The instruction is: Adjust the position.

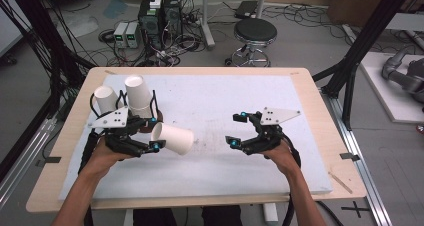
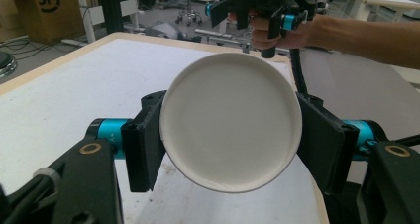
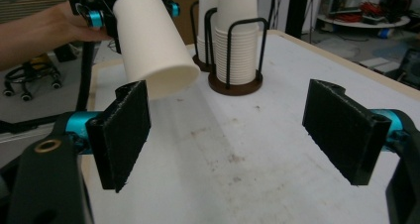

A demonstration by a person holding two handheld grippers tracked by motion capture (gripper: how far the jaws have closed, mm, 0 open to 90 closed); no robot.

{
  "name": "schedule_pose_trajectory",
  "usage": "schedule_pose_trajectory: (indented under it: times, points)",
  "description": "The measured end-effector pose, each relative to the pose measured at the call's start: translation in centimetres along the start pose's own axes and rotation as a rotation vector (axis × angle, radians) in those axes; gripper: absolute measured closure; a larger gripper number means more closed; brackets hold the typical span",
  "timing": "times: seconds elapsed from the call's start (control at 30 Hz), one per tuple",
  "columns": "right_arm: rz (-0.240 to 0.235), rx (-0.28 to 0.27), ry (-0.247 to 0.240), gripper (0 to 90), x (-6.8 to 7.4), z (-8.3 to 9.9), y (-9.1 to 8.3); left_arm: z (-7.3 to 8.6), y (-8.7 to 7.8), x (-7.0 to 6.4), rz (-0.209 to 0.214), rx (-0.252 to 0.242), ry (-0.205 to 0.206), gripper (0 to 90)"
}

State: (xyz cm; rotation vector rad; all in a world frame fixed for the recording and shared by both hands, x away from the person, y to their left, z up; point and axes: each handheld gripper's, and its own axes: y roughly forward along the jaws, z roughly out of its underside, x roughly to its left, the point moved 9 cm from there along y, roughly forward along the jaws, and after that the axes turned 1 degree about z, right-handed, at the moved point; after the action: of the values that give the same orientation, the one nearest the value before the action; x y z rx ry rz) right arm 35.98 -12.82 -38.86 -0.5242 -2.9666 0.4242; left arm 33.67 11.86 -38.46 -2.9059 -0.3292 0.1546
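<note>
White paper cup (image 1: 173, 138): light, thin-walled, easily crushed; clamped near its base by the left gripper (image 1: 152, 133) above the white table mat (image 1: 240, 171); best held gently mid-wall; right gripper (image 1: 235, 130) spread wide, holding nothing.

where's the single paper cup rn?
The paper cup is clamped in the left gripper, held sideways left of centre over the white mat, just in front of the cup stacks in their wire holders, mouth toward the open right gripper.

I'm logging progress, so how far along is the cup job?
Done: one paper cup is out of the cup stacks, gripped by the left gripper, held above the table. In hand: it points toward the right gripper, jaws open. Left: probably a handover or setting it down.
</note>
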Motion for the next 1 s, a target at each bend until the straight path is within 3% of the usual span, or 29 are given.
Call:
schedule_pose_trajectory:
  times: [0.63, 1.0]
  points:
    - [-0.176, 0.013, -0.034, 19.4, 2.3, -3.0, 4.2, -0.4, 2.6, -1.4, 0.073, -0.024, -0.004, 33.7]
    - [-0.286, 0.037, -0.030, 19.4, 4.1, -2.9, 5.9, -0.7, 4.2, -2.2, 0.117, -0.027, 0.000, 33.7]
